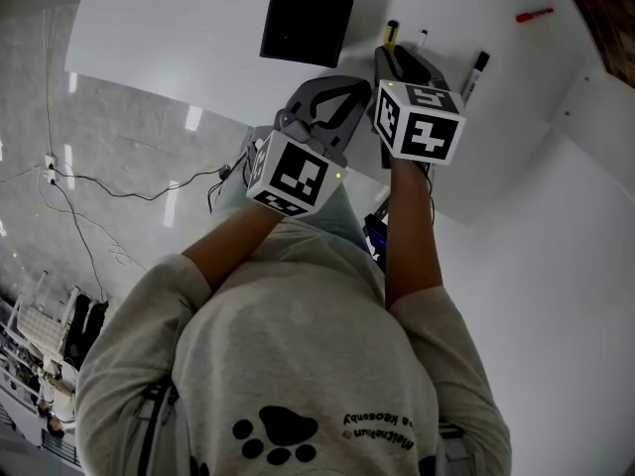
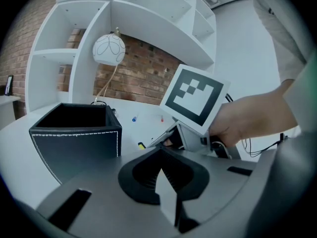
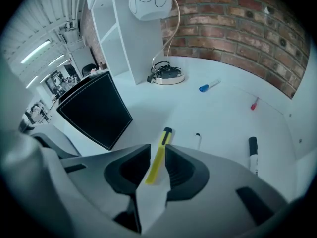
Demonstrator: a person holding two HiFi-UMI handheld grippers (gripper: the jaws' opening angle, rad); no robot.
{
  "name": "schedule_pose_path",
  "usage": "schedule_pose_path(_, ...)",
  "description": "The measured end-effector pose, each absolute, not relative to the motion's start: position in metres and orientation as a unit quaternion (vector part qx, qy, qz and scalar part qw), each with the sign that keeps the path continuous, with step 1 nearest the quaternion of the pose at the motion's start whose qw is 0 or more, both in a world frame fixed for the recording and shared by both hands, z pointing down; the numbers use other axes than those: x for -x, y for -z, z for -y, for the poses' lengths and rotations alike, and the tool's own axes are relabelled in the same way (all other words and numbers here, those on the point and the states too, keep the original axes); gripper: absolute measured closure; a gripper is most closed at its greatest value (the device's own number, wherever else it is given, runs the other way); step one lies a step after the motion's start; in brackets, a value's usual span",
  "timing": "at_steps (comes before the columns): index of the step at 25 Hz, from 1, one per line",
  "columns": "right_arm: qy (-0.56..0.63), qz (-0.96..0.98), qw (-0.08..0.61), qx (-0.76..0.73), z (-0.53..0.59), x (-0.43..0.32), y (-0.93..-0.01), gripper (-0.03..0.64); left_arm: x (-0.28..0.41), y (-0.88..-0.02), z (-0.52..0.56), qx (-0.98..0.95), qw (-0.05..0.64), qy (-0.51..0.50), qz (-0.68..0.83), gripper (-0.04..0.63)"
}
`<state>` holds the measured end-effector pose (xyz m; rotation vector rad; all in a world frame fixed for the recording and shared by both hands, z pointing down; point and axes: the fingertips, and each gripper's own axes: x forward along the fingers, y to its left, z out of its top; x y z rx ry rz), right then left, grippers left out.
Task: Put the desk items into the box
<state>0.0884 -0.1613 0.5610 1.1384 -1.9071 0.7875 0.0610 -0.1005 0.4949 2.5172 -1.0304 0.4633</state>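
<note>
A black open-topped box point(image 1: 306, 26) point(image 2: 74, 133) point(image 3: 94, 113) stands on the white desk. A yellow marker point(image 1: 390, 33) point(image 3: 166, 135) lies flat on the desk to its right. My right gripper point(image 1: 392, 56) point(image 3: 157, 152) is tilted down over it, open, with the marker in the gap between the jaws and the pads not pressing on it. My left gripper point(image 1: 327, 97) point(image 2: 161, 152) hovers in front of the box, shut and empty. A black marker point(image 1: 475, 72) point(image 3: 253, 152), a small white pen point(image 3: 198, 140), a red pen point(image 1: 534, 14) point(image 3: 254, 103) and a blue pen point(image 3: 210, 86) lie scattered farther right.
A white globe lamp point(image 2: 109, 48) with a round base point(image 3: 166, 76) stands at the back by the white shelving point(image 2: 148, 19) and brick wall. The curved desk edge point(image 1: 198, 107) runs close to the person's body; cables lie on the floor below.
</note>
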Motion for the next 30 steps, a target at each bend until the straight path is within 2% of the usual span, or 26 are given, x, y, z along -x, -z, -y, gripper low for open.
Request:
schedule_pose_path(15, -0.300, 0.730, 0.446, -0.422, 0.166, -0.088, -0.579, 0.535, -0.056, -0.503, 0.098, -0.889, 0.198, -0.171, 0.376, 0.591)
schedule_pose_path(30, -0.328, 0.735, 0.395, -0.442, 0.164, -0.085, -0.565, 0.555, -0.050, -0.496, 0.094, -0.889, 0.199, -0.166, 0.378, 0.591)
